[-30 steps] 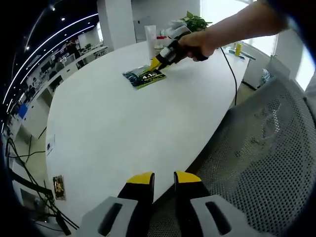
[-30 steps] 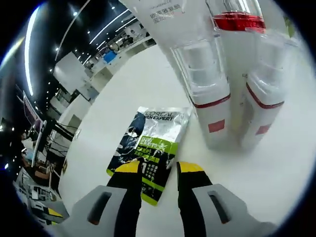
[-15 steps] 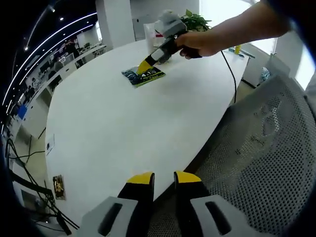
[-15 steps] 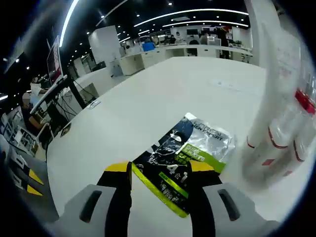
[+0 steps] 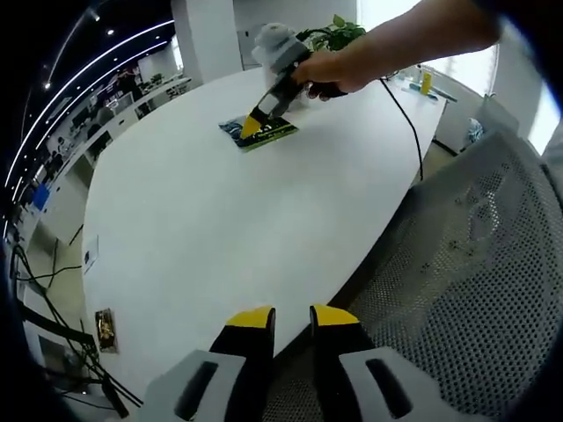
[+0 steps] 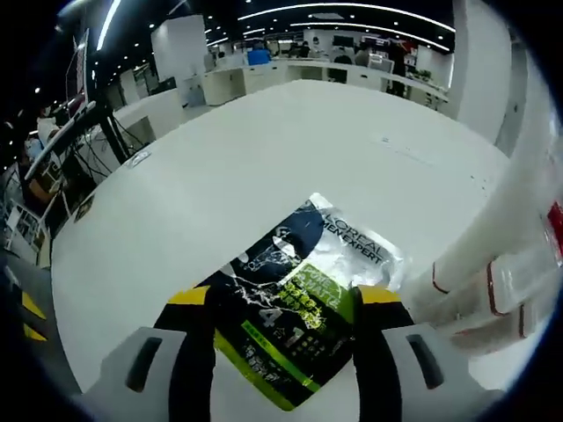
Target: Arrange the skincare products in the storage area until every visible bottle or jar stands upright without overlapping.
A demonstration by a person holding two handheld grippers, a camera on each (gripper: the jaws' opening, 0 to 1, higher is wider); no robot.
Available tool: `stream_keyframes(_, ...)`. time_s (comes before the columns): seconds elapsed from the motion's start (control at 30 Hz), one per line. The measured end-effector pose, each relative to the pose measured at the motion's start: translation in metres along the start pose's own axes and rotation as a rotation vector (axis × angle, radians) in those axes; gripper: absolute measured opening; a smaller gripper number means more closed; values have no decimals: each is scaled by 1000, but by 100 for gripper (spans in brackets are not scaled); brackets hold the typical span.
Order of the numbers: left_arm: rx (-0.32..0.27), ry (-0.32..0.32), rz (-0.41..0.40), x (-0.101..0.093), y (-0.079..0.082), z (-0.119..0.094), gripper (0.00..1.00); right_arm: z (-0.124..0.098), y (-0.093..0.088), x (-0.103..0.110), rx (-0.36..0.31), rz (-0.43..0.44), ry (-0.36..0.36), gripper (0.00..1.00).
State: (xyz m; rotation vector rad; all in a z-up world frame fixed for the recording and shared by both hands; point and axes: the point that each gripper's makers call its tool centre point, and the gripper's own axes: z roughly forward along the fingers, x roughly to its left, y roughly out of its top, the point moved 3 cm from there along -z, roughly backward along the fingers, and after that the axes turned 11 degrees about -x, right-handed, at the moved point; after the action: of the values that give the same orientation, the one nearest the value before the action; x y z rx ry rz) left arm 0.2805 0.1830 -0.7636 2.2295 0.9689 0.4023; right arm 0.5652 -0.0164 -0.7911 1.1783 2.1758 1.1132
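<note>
A black, silver and green sachet (image 6: 303, 299) lies flat on the white table (image 6: 202, 167). My right gripper (image 6: 281, 294) is open wide, its yellow-tipped jaws standing either side of the sachet's near end. White bottles with red bands (image 6: 515, 277) stand upright just right of the sachet. In the left gripper view the right gripper (image 5: 252, 127) is held by a hand (image 5: 339, 69) with its tip down on the sachet (image 5: 268, 134) at the table's far side. My left gripper (image 5: 290, 318) hovers at the table's near edge, open by a narrow gap, holding nothing.
A grey mesh chair (image 5: 466, 255) stands right of the left gripper. A black cable (image 5: 405, 110) trails over the table's far right edge. A green plant (image 5: 339, 31) stands behind the products. Office desks (image 6: 290, 70) lie beyond the table.
My right gripper has opened wider and come down closer over the sachet, turning away from the bottles. The left gripper has stayed where it was.
</note>
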Motion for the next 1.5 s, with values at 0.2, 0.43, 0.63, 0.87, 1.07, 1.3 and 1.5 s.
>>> stream_keyframes(0.2, 12, 1, -2, 0, -2, 1, 16, 7, 1, 0, 33, -81, 49, 64)
stream_keyframes(0.43, 15, 2, -4, 0, -3, 1, 16, 7, 3, -12, 94, -140, 124, 64)
stream_keyframes(0.63, 23, 5, -4, 1, -4, 1, 16, 9, 4, -13, 100, -148, 135, 64)
stream_keyframes(0.87, 12, 16, -4, 3, -2, 0, 16, 9, 6, -15, 86, -148, 135, 64)
stream_keyframes(1.07, 13, 15, -1, 3, -2, 0, 16, -6, 48, -19, -106, -117, 134, 64)
stream_keyframes(1.3, 19, 10, 3, 2, -3, 0, 16, -35, 83, -24, -221, -88, 118, 61)
stream_keyframes(1.5, 25, 4, 3, 1, -4, 1, 16, -34, 83, -5, -231, -69, 164, 59)
